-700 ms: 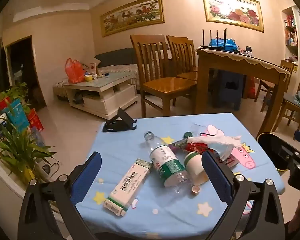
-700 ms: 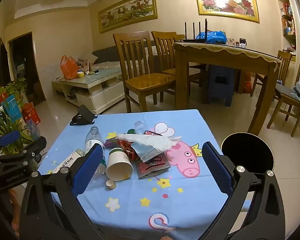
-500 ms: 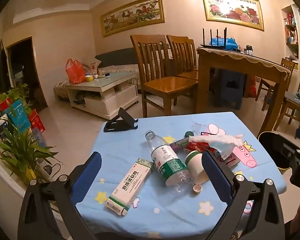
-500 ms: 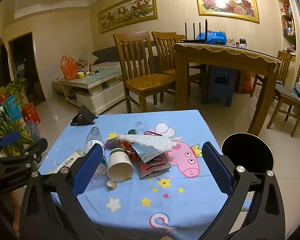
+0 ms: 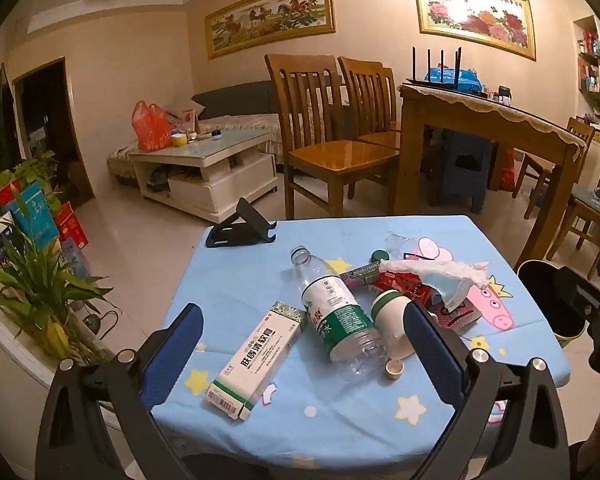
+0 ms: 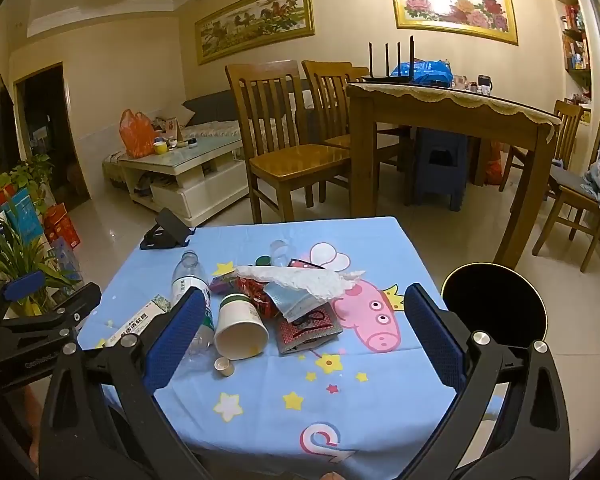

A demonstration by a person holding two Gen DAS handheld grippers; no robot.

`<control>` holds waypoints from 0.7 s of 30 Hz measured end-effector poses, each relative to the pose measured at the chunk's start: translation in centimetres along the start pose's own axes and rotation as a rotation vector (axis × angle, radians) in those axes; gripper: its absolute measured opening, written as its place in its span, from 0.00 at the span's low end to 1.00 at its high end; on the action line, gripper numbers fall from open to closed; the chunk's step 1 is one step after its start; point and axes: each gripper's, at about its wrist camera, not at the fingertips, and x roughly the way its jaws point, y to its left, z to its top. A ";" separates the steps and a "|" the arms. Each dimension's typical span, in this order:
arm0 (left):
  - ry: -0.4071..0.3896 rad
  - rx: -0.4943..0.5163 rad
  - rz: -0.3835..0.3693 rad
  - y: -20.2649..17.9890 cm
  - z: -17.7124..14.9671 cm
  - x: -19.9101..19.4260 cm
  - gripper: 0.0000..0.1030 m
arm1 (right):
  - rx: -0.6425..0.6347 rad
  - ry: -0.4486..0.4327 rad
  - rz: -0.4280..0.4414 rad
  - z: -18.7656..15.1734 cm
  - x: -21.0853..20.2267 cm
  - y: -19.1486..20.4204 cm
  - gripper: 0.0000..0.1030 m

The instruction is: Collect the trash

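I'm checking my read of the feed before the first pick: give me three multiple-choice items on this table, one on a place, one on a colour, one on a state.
1. Where is the black bin?
A. on the table
B. on the floor beside the table's right edge
C. under a chair

2. What colour is the plastic bottle label?
A. red
B. yellow
C. green and white

3. How is the paper cup resting?
A. upright
B. on its side
C. held in fingers

Answers: 1 B, it stands past the tablecloth edge; 2 C, its label band shows both; 3 B, its open mouth faces the right camera.
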 end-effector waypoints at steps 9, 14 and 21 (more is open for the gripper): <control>-0.016 -0.001 -0.013 0.1 -0.1 -0.3 0.94 | -0.009 0.010 0.000 0.5 0.3 0.3 0.95; -0.021 -0.009 -0.019 0.3 0.0 -0.4 0.94 | -0.011 0.015 0.003 0.6 0.4 0.5 0.95; -0.024 0.001 -0.022 0.2 0.1 -0.6 0.94 | -0.011 0.018 0.001 0.3 0.5 0.4 0.95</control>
